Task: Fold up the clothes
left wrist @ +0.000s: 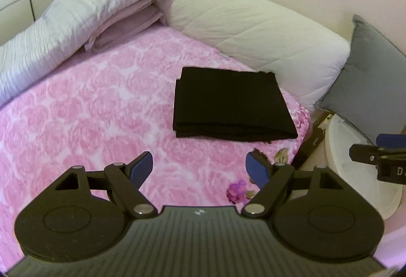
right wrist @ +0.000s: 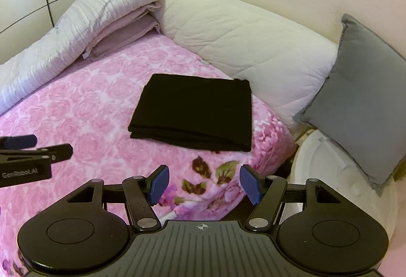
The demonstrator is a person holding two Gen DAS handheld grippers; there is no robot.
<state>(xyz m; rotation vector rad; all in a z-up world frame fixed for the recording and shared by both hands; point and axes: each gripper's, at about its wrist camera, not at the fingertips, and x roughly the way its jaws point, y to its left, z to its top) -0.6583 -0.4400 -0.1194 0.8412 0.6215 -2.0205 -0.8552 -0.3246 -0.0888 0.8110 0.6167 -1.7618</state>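
While both claws hang back over the near part of the bed, the black garment (left wrist: 232, 103) lies already folded into a neat layered rectangle on the pink floral blanket (left wrist: 88, 112), toward the far right corner of the bed, just short of the white quilted bolster (left wrist: 253, 28). Left claw (left wrist: 200, 169) is released, blue pads spread wide, nothing between them. Right claw (right wrist: 204, 184) is likewise released and empty, hovering over the blanket's edge near the printed leaves. Neither claw touches the cloth; both sit well apart from it.

Progress judgement: this piece looks finished. Edges are stacked, several layers show along the near side, no sleeve or loose flap sticks out, though the fabric is too dark to read any detail on top. No other unfolded clothing shows in either view. The pale striped quilt (right wrist: 76, 31) and the mauve sheets (right wrist: 129, 28) at the far left are bedding, already folded and stacked, probably not part of the job. A grey cushion (right wrist: 360, 99) leans beside a white plastic tub (right wrist: 342, 188) off the bed's right side.

What is left, as far as can be judged: perhaps only a tidy-up or moving the pile; otherwise the task appears at or near its end.
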